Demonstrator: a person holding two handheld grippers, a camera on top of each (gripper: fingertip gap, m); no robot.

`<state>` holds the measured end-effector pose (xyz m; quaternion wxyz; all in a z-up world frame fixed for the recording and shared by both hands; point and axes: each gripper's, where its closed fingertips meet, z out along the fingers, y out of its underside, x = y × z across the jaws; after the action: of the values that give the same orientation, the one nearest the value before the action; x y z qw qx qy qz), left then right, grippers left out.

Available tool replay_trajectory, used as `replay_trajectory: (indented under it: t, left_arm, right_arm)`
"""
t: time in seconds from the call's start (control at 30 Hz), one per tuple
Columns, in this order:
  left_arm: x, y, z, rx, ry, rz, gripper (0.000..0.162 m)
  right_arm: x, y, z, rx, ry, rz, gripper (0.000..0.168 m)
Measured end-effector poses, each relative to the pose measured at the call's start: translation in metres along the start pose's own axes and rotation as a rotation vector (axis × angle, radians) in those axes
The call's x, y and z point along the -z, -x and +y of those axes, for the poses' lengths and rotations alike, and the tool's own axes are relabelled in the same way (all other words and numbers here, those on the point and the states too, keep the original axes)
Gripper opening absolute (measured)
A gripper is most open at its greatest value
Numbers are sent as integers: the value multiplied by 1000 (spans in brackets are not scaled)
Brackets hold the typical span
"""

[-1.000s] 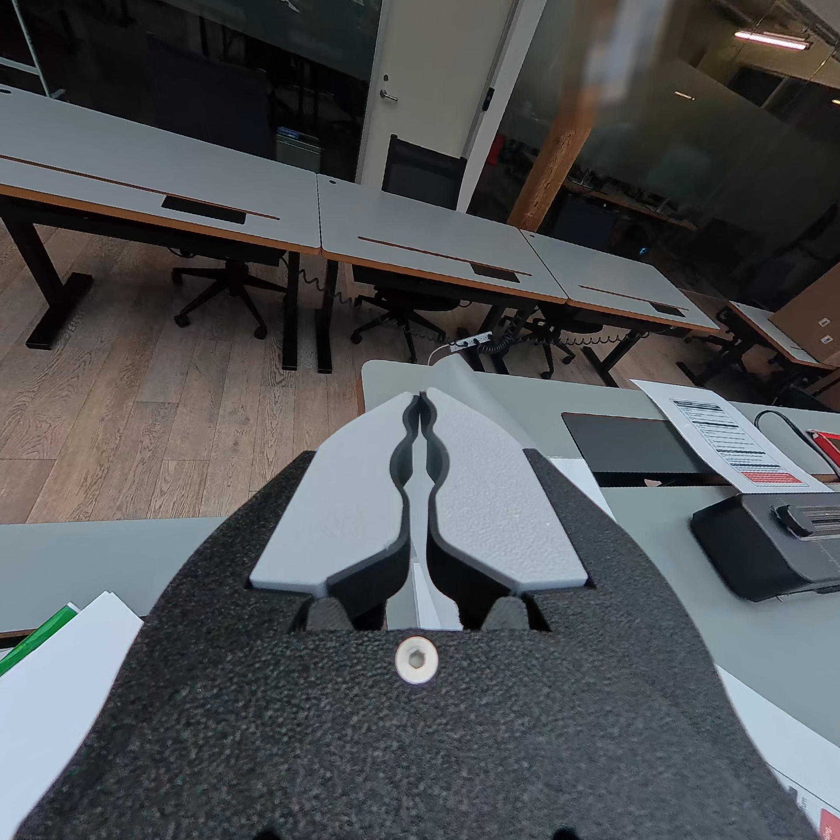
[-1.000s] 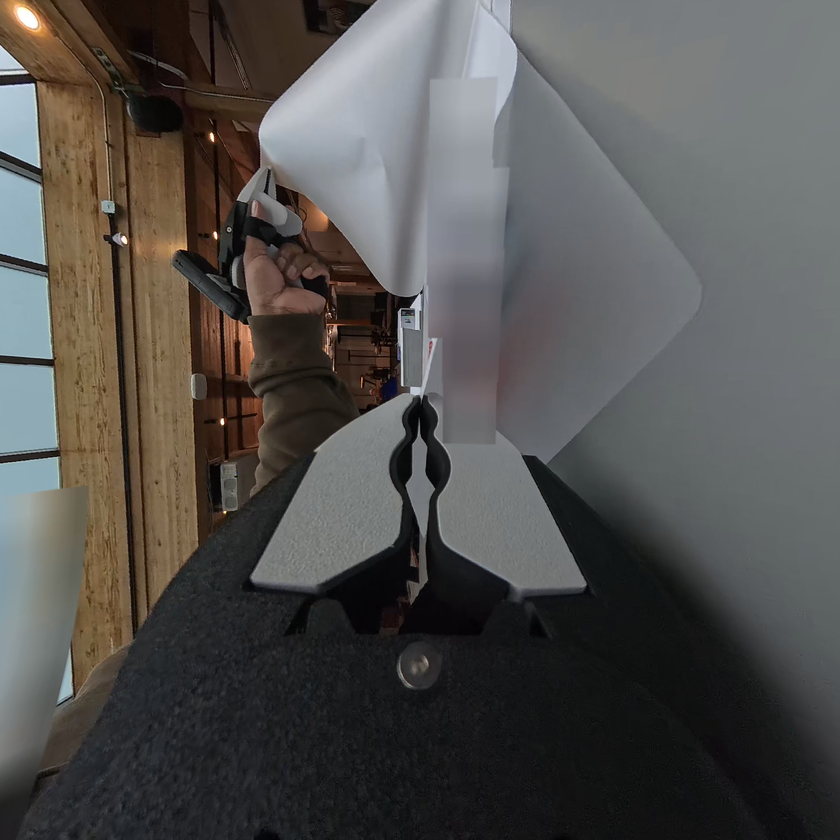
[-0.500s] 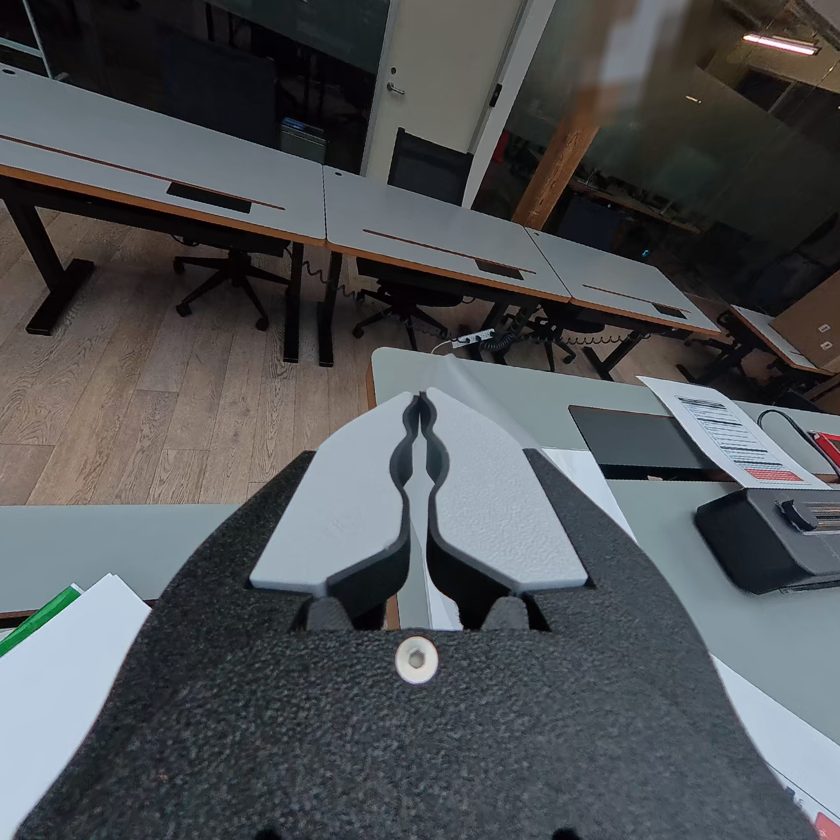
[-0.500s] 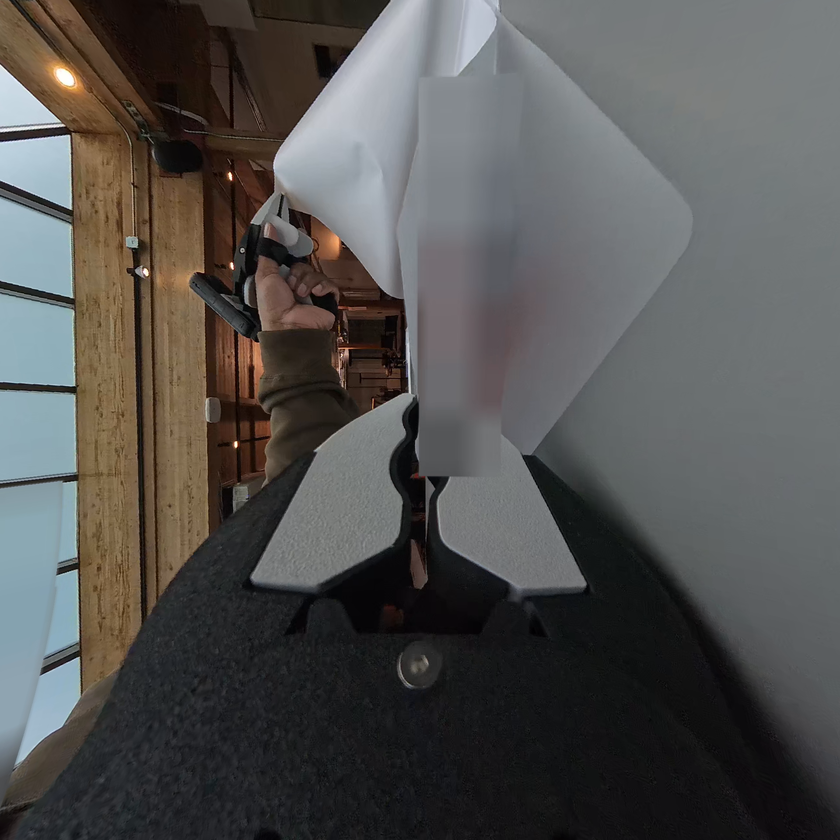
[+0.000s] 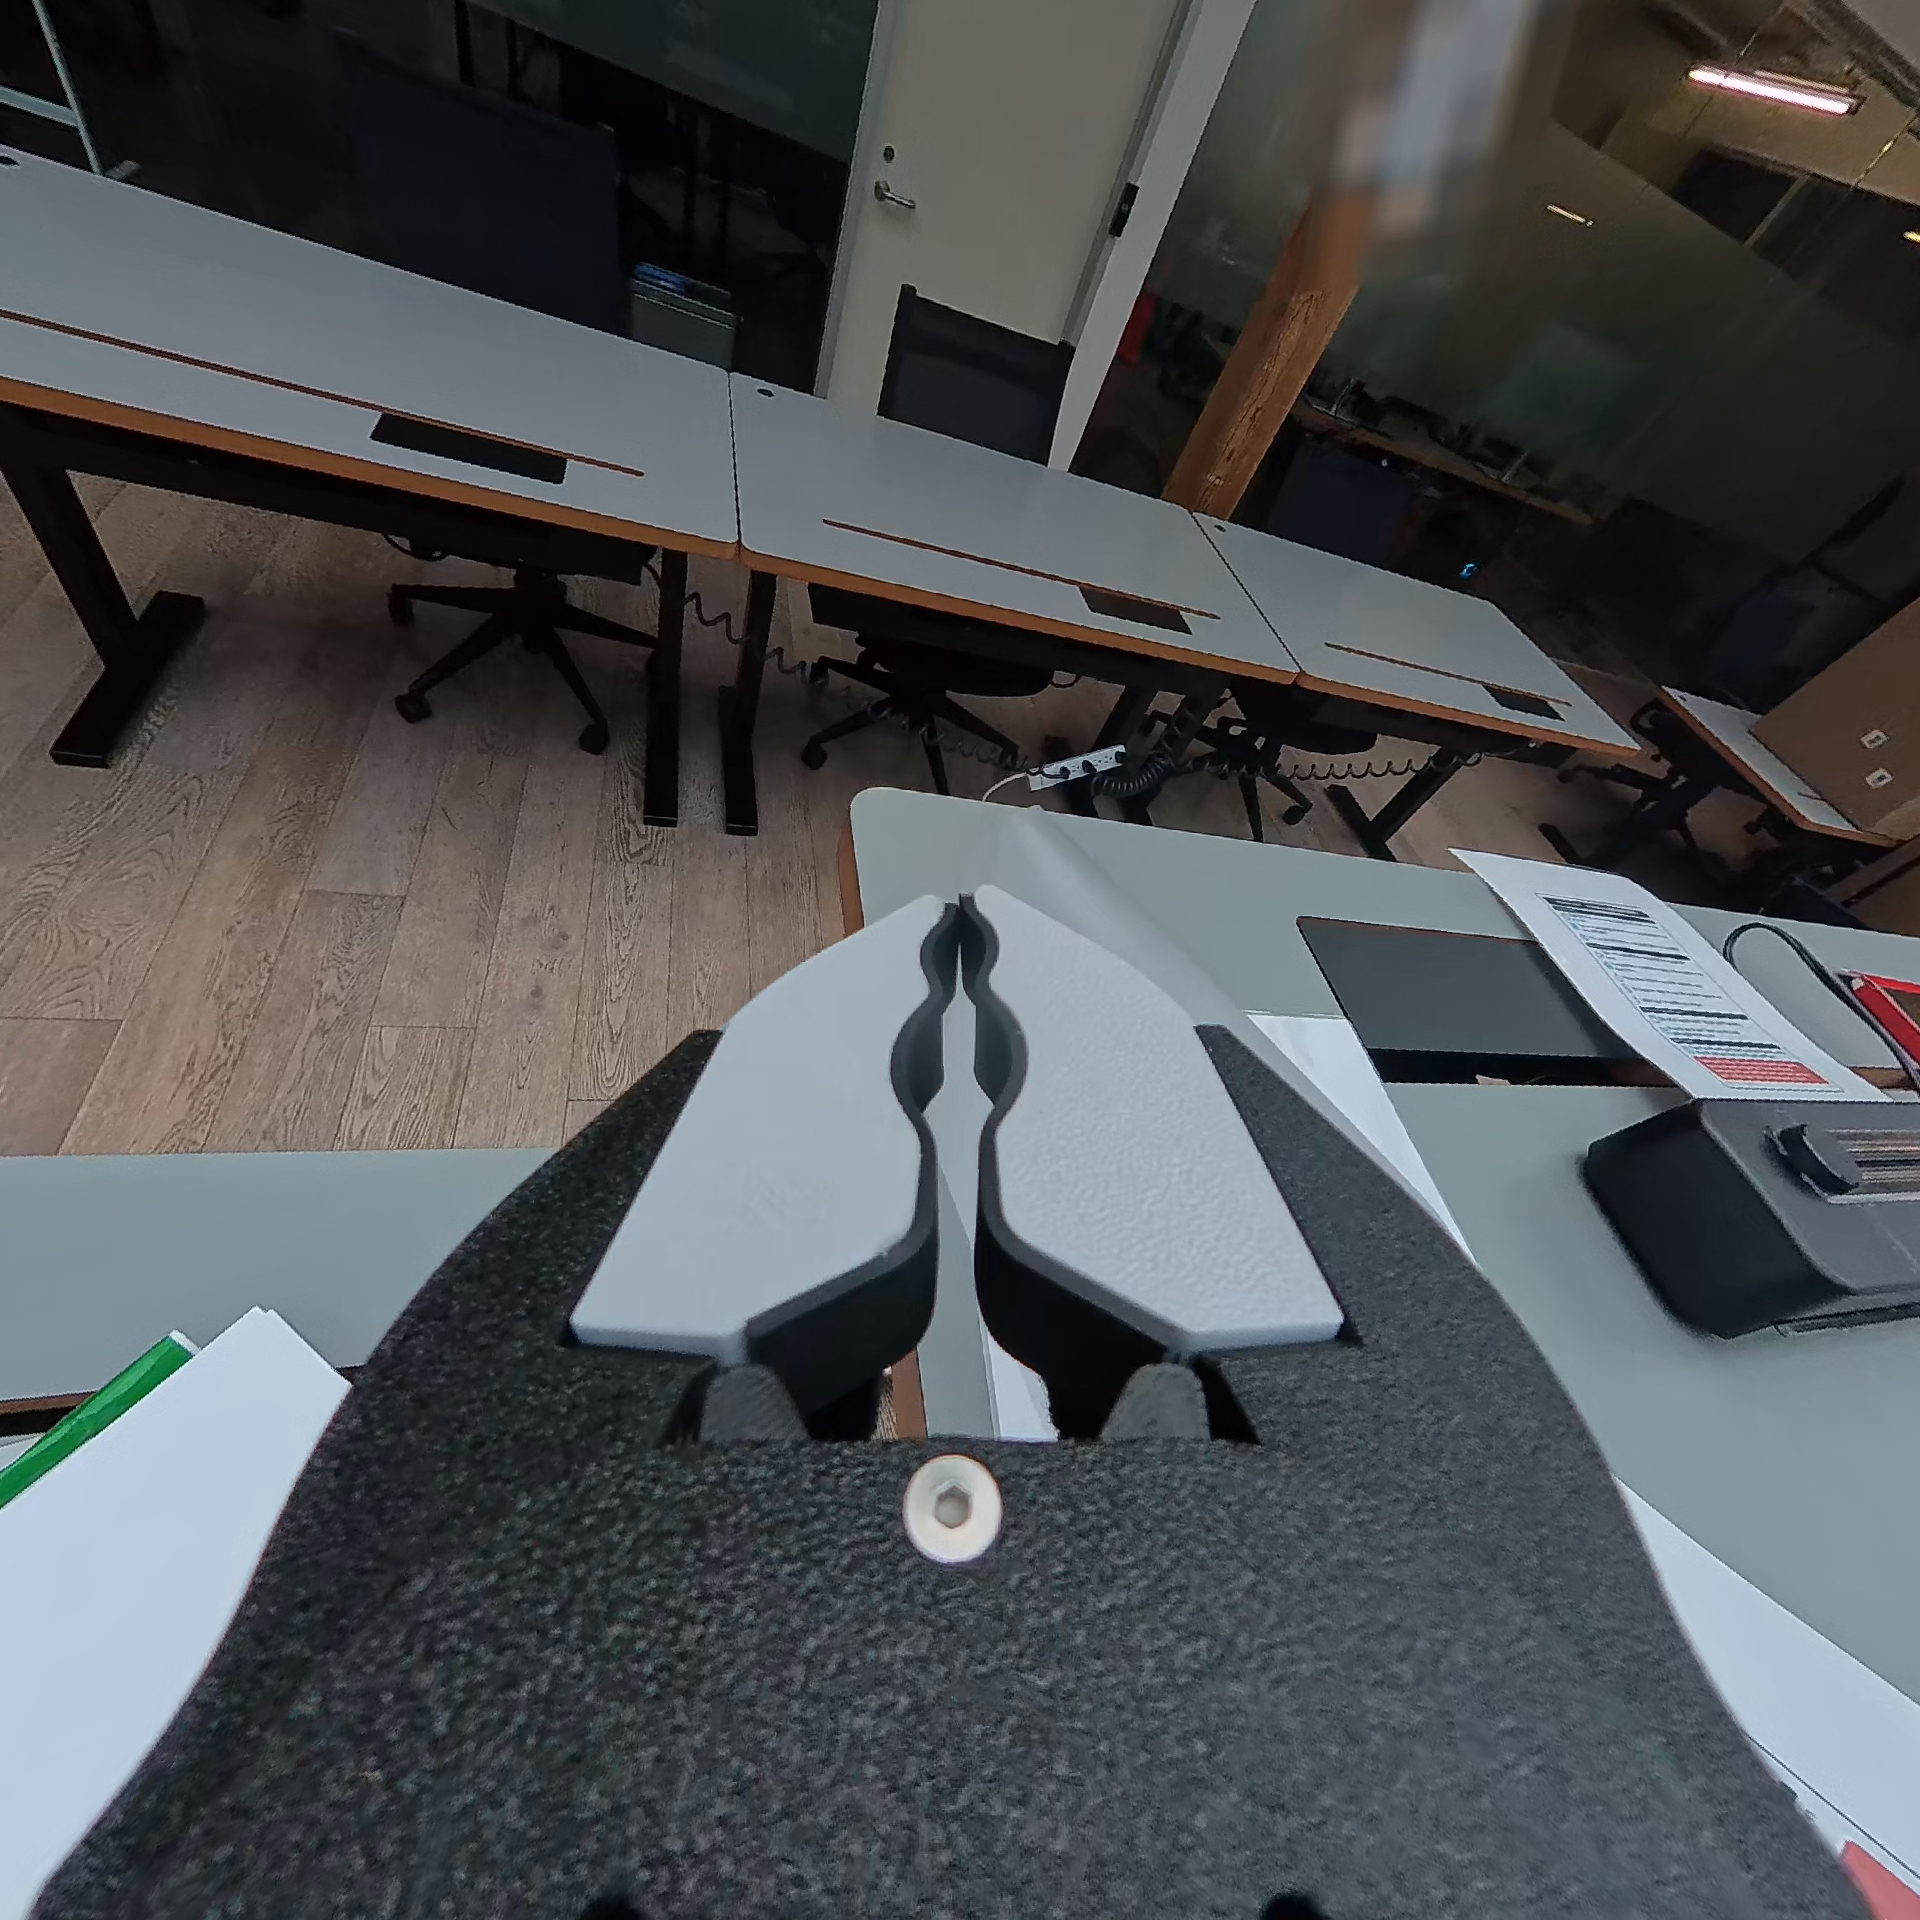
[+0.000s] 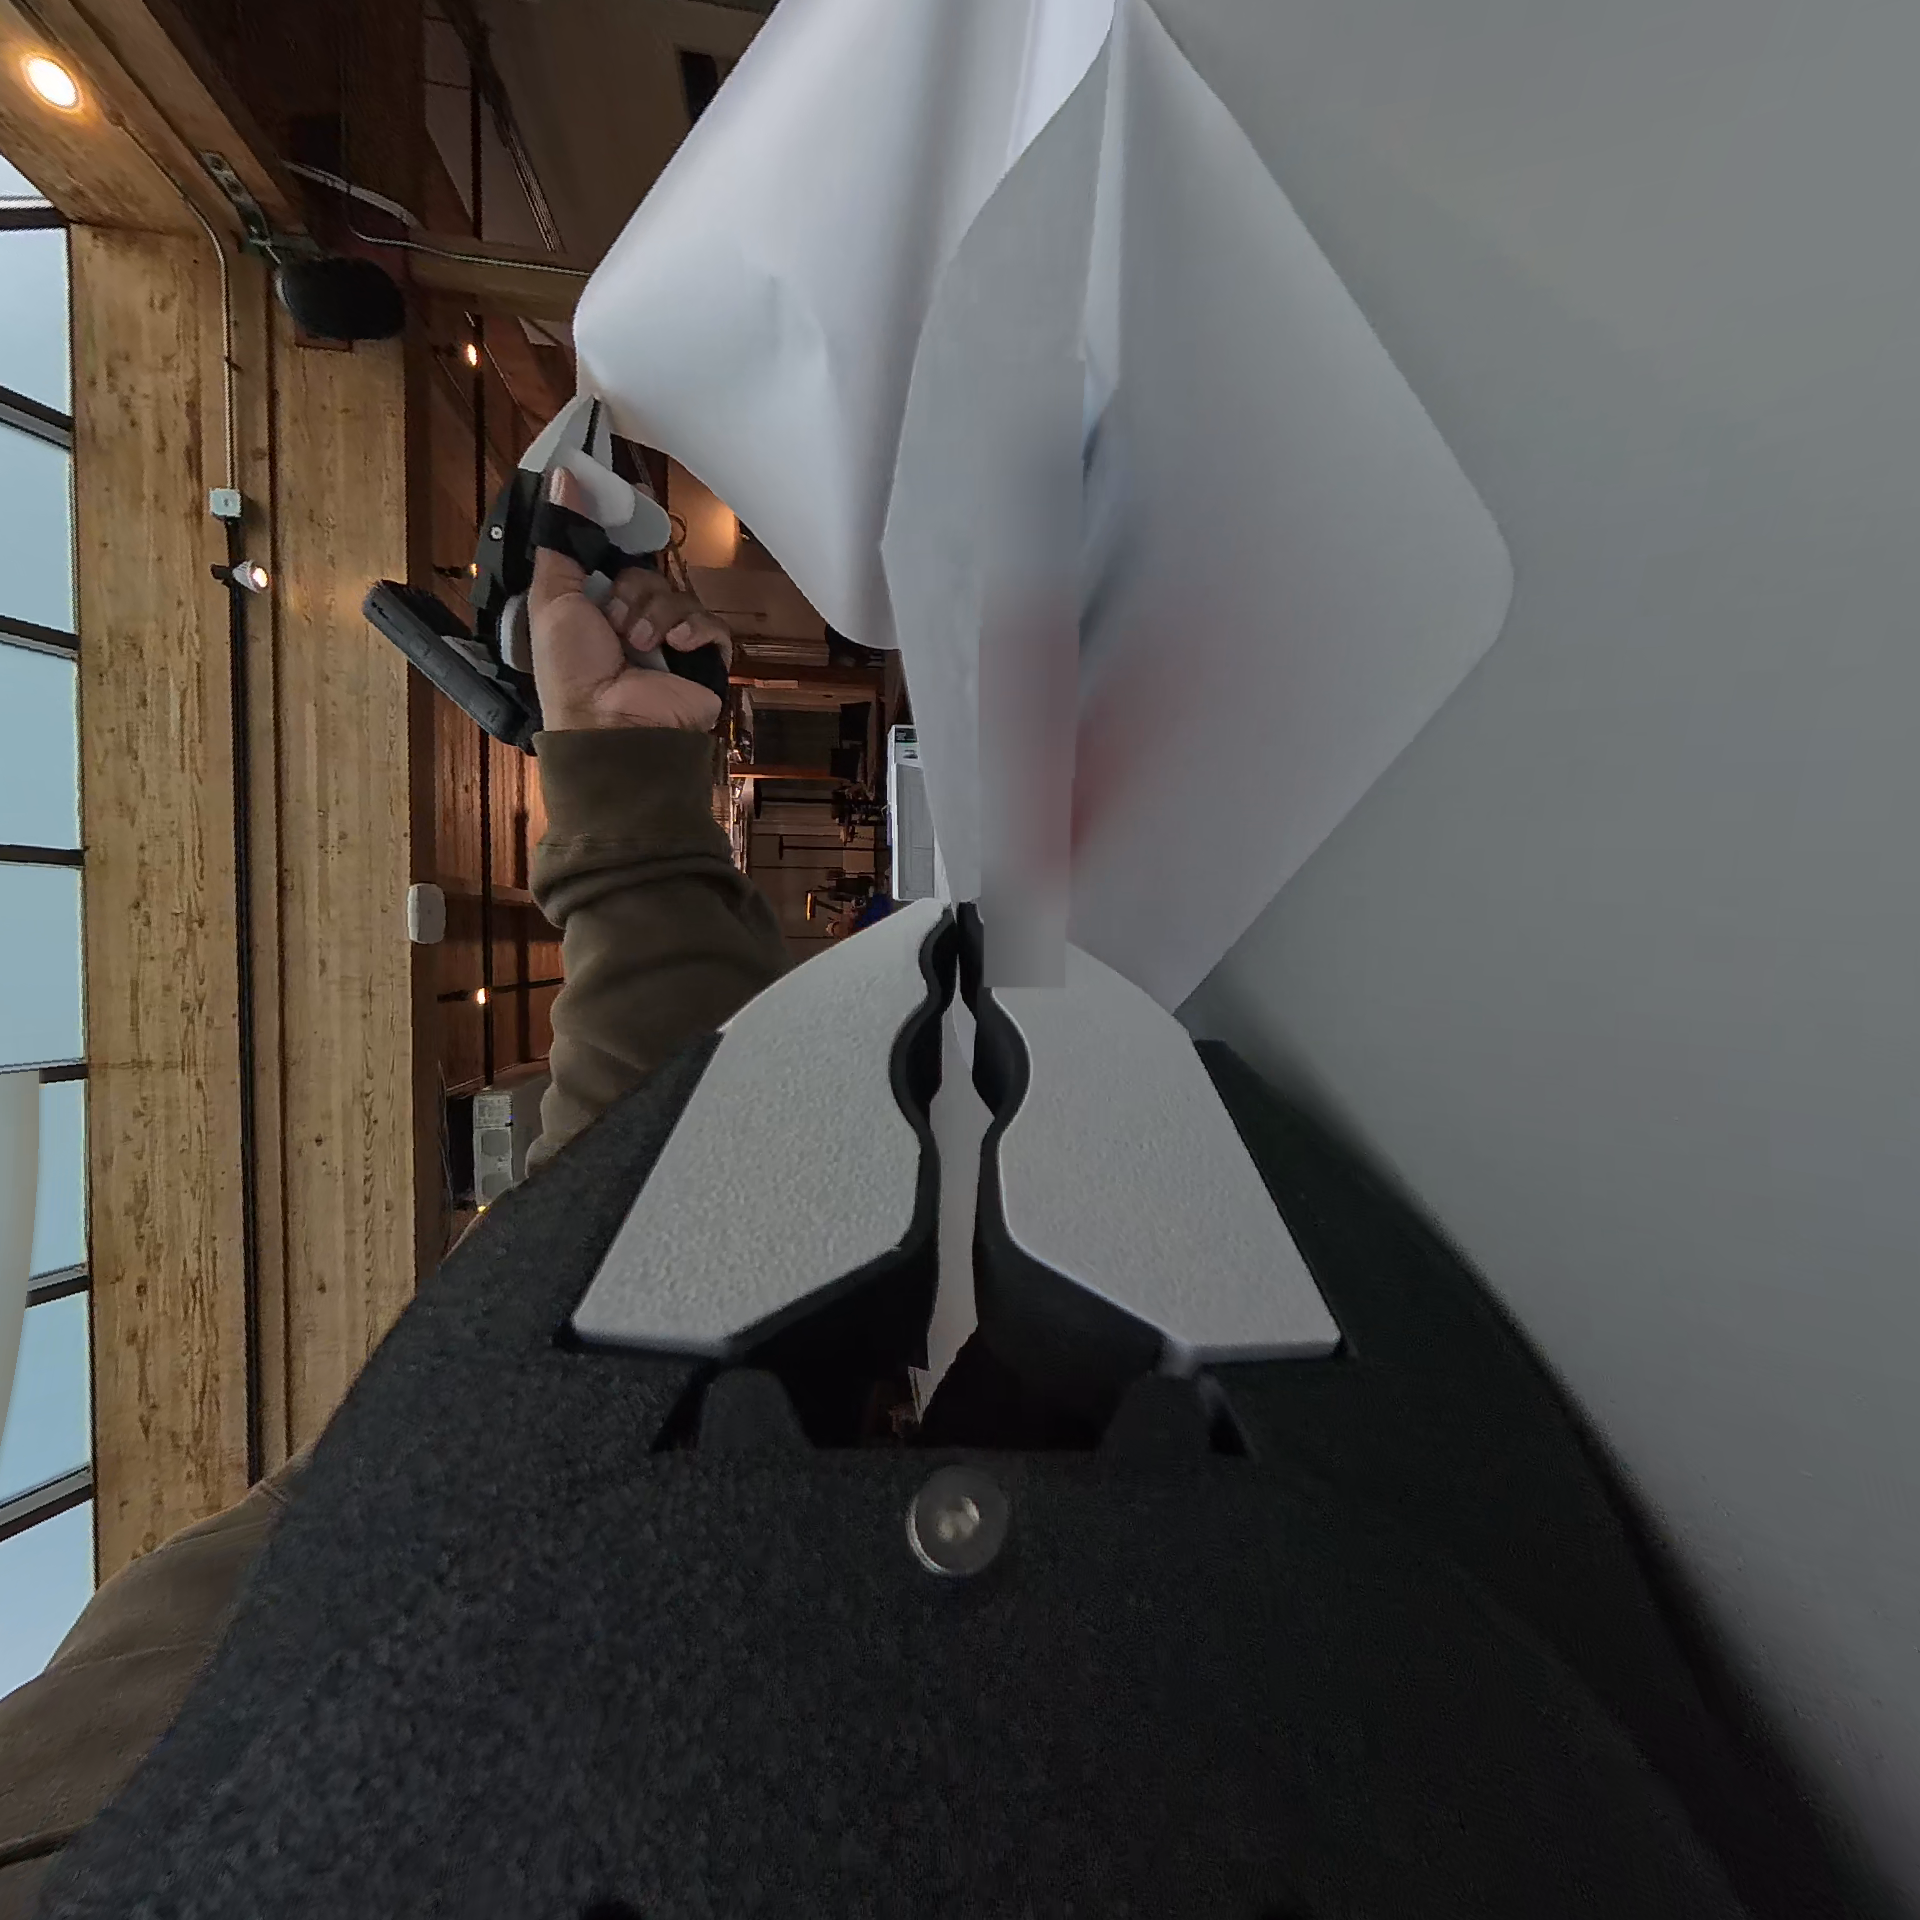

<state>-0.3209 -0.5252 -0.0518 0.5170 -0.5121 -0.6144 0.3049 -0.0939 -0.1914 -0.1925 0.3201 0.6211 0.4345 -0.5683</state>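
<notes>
Above the near grey tabletop [image 5: 1558, 1455], both grippers share one item.

Item: thin white sheet with a rounded corner [image 6: 810, 312], limp and faintly glossy. It hangs in soft folds, lifted clear of the table except perhaps at its far side, which cannot be told. The rounded corner bulges toward the table surface. In the left wrist view only a pale sliver of the sheet [image 5: 1049, 873] shows past the fingertips.

Right gripper [image 6: 961, 914]: fingers pressed together on one edge of the sheet, which runs down through the narrow slot between them.

Left gripper [image 5: 961, 909]: fingers closed to a hairline at the tips. The right wrist view shows it [image 6: 587, 431] pinching another edge of the same sheet, carried by a hand [image 6: 623, 665] in a brown sleeve.

Change over the last second: the sheet spreads wider between the two grips, its rounded corner reaches farther out, and the left gripper sits lower and larger in the right wrist view. Both grips are unchanged.

Nearby:
- a black box-shaped machine with a slot [image 5: 1766, 1216]
- a printed white page [image 5: 1652, 977]
- a flat black rectangular panel [image 5: 1444, 987]
- a stack of white paper with a green edge [image 5: 156, 1507]
</notes>
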Motion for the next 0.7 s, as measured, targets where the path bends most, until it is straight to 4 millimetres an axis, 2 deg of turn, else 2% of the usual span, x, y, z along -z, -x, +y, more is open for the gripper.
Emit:
replay_trajectory:
  t: [0.03,0.7]
  left_arm:
    - [0,1,0,0,0,0,0]
    - [1,1,2,-1,8,14,0]
  right_arm:
    - [0,-1,0,3,0,5,0]
    - [-4,-5,5,51,16,55,0]
